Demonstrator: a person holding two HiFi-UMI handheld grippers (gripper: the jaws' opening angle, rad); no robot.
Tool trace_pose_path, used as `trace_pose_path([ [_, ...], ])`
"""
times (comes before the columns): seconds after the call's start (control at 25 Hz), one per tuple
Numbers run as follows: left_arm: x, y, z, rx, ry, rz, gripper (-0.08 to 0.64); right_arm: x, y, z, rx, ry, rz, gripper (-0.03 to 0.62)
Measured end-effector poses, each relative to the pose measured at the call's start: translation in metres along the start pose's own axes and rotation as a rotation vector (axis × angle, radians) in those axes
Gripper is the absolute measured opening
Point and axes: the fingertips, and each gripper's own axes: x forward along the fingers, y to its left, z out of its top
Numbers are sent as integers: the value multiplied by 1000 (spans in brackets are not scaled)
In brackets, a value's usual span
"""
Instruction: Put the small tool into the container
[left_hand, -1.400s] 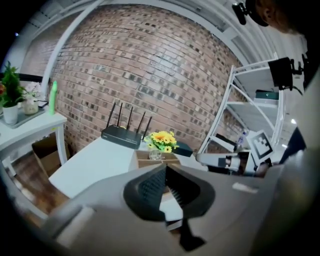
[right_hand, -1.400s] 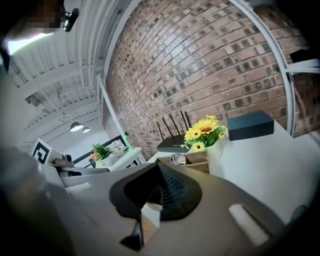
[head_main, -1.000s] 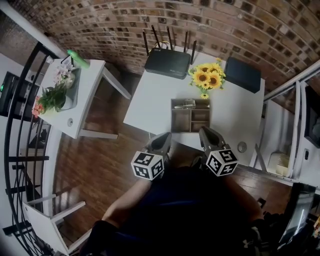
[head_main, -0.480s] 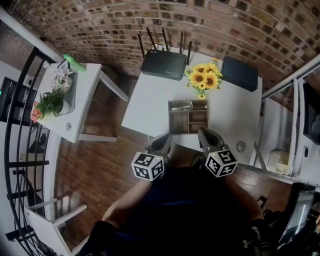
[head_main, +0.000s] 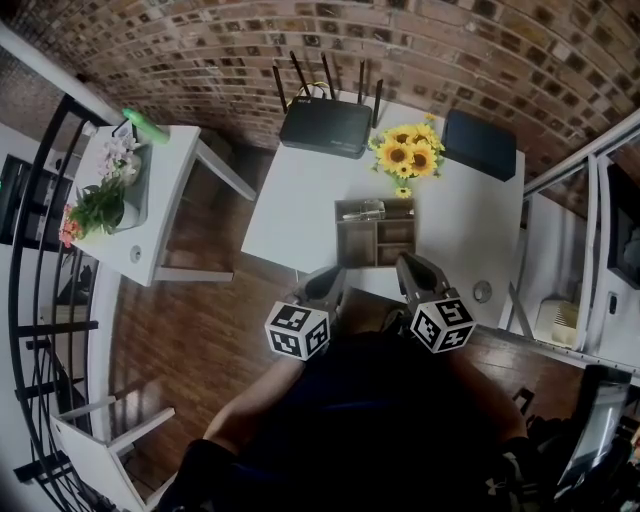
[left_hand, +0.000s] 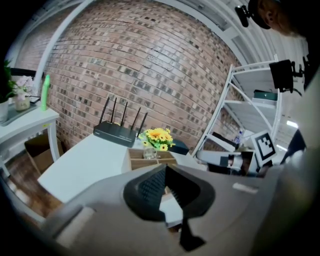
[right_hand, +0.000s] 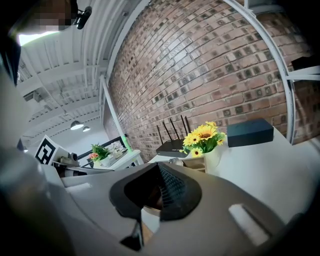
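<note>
My left tongs (left_hand: 165, 169) and right tongs (right_hand: 159, 167) are both pressed together, empty, over the tabletop's (head_main: 300, 205) near edge. The small tool (head_main: 368, 209) lies in the wooden container's (head_main: 343, 245) far compartment. Black-and-white square markers cover my cubes (head_main: 298, 331).

Table (head_main: 290, 205): container (head_main: 346, 240) sits near the front edge, right of centre. Sunflowers (head_main: 407, 150) stand directly behind it. Router (head_main: 325, 125) at rear, left of the sunflowers; box (head_main: 482, 145) at rear right. Side table (head_main: 168, 165) stands apart to the left, plants (head_main: 103, 198) on it.
</note>
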Motion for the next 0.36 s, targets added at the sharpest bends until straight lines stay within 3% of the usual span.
trace_pose_path([
  [0.16, 2, -7, 3, 65, -9, -5, 3, 0, -1, 0, -3, 0, 0, 11],
  [0.36, 4, -7, 5, 56, -7, -7, 3, 1, -1, 2, -9, -7, 5, 11],
])
